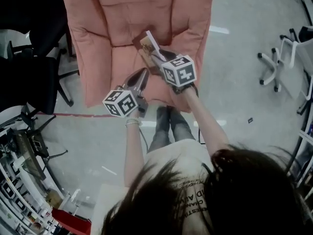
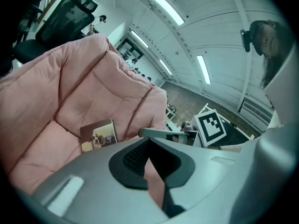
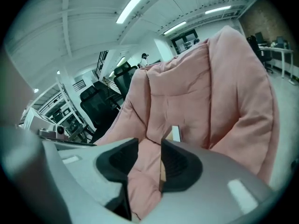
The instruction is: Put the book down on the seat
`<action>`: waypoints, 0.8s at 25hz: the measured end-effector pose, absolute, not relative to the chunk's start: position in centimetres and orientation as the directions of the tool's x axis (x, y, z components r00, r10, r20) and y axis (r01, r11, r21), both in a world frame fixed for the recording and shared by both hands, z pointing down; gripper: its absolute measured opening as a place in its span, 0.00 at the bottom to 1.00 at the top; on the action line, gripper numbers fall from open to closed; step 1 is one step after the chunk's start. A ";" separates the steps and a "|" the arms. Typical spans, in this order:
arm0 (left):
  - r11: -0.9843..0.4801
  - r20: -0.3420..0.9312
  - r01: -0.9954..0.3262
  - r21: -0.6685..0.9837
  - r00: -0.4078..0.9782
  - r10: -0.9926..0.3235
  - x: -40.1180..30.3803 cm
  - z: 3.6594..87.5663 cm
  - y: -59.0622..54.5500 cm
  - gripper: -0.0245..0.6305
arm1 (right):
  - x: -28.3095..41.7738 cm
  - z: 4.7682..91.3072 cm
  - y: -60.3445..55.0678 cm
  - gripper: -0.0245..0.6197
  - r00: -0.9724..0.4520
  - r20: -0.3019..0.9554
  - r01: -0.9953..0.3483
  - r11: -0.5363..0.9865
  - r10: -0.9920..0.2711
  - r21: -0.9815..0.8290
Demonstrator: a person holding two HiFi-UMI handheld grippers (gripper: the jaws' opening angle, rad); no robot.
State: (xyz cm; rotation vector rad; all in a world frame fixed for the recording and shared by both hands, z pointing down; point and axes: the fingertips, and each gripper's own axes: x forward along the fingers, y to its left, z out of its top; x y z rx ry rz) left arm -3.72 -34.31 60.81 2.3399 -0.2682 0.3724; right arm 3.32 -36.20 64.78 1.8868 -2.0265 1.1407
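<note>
Left claw (image 2: pixel 156 167): jaws apart in a narrow V, only pink cushion showing through the gap. It holds nothing. In the head view it hovers over the front part of the seat (image 1: pixel 122 58), near the book but apart from it.

Book (image 2: pixel 98 135): on the pink seat cushion, back near the crease where the seat meets the backrest. The cover with the dog photo faces the left claw. It looks propped at a tilt, not lying flat. The head view shows the pale page block raised.

Right claw (image 3: pixel 149 157): jaws apart, so not clamped. The book (image 3: pixel 175 133) shows edge-on just beside the inner face of the right-hand jaw. Cannot tell whether pad and cover actually touch.

Judgement, risks from here:
- The book looks poorly settled. The padding is soft and quilted, so a tilted book could flop over or slide down the cushion once nothing steadies it.
- Drawing the right claw back along the cover could drag the book if the ribbed pad catches an edge, pulling it toward the front of the seat.
- A sideways swing of the right claw could knock the book over.
- The left claw is near enough that a careless move could nudge the book.
</note>
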 end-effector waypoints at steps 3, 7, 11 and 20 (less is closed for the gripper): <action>-0.719 0.300 -0.280 0.636 0.948 -0.105 -4.3 57.5 -33.4 0.02 | 2.7 61.3 -35.1 0.25 -0.185 0.537 -0.899 -0.078 -0.823 -0.430; -0.749 0.256 -0.249 0.614 0.960 -0.110 -5.0 54.1 -32.3 0.02 | 1.9 57.5 -33.8 0.22 -0.160 0.481 -0.899 -0.074 -0.862 -0.432; -0.781 0.220 -0.215 0.586 0.970 -0.103 -5.5 50.8 -31.2 0.02 | 1.1 53.9 -32.7 0.20 -0.154 0.429 -0.901 -0.052 -0.890 -0.431; -0.847 0.152 -0.131 0.515 0.987 -0.060 -6.8 44.7 -28.4 0.02 | -1.4 46.9 -30.2 0.15 -0.159 0.319 -0.901 0.005 -0.934 -0.434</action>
